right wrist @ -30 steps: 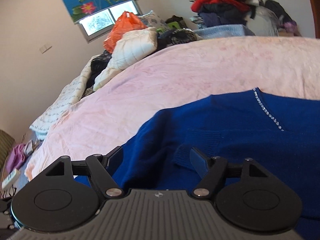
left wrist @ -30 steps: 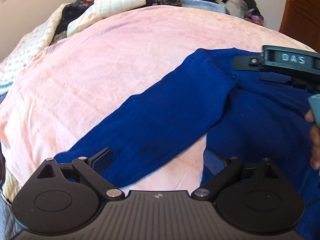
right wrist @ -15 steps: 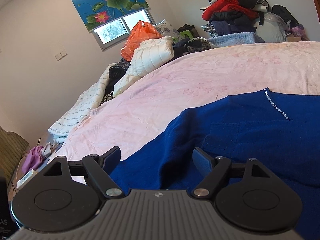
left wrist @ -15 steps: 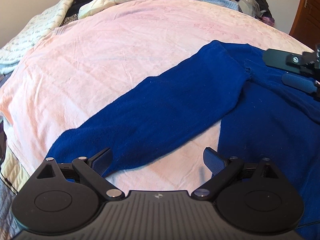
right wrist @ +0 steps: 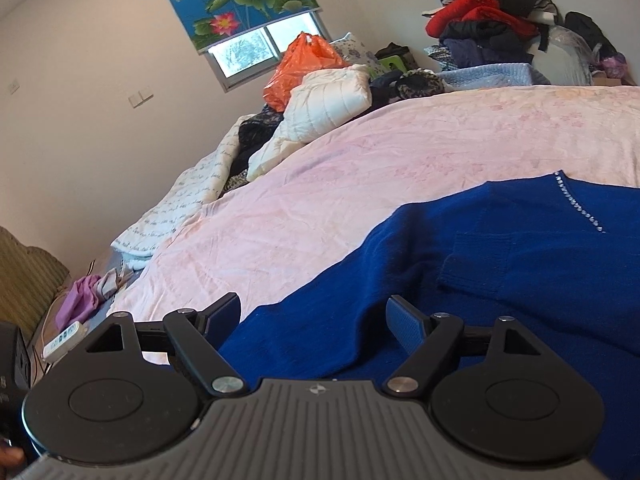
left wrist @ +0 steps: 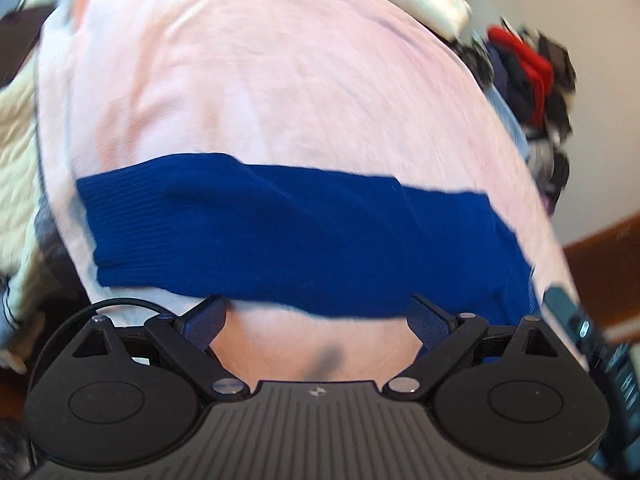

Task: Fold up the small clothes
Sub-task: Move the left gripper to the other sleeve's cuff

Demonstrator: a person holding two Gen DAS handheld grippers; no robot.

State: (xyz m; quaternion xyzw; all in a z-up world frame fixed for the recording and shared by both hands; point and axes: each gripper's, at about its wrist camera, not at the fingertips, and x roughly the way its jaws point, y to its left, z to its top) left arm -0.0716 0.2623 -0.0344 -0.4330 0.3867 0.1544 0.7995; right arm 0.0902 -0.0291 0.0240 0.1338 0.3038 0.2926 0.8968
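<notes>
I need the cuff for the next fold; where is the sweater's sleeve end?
In the left wrist view, the cuff lies far left on the pink blanket, just beyond the open left gripper.

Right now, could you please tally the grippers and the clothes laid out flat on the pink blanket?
Sweater: 1, blue, flat on the blanket
Grippers, left and right: 2, both open
Total: 3

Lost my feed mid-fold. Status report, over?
Left gripper jaws open, empty, at the blue sweater's sleeve. Right gripper jaws open over the sweater body. Sweater flat on pink blanket, unfolded. Nothing obstructing.
</notes>
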